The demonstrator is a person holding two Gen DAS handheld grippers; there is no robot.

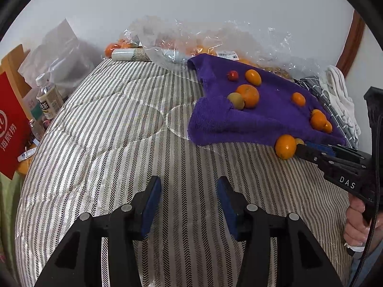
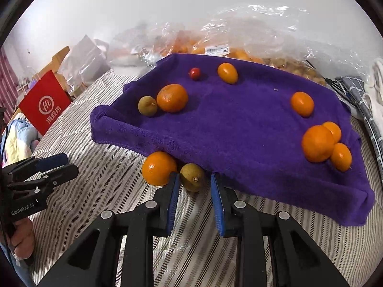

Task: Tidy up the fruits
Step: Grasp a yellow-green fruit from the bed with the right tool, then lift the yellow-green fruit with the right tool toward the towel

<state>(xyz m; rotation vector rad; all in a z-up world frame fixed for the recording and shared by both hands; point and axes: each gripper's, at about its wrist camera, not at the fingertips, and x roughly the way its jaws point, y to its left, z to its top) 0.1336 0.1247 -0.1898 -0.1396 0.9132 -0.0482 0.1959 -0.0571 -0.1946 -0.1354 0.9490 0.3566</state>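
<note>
A purple towel lies on the striped bed and carries several oranges, a small red fruit and a greenish fruit. At its near edge on the bed sit an orange and a greenish-brown fruit. My right gripper is open, its blue pads on either side of that greenish-brown fruit, not closed on it. My left gripper is open and empty over the bare striped cover, well left of the towel.
Clear plastic bags of fruit lie behind the towel against the wall. A red paper bag, bottles and white bags stand off the bed's left side. Folded cloths lie at the right.
</note>
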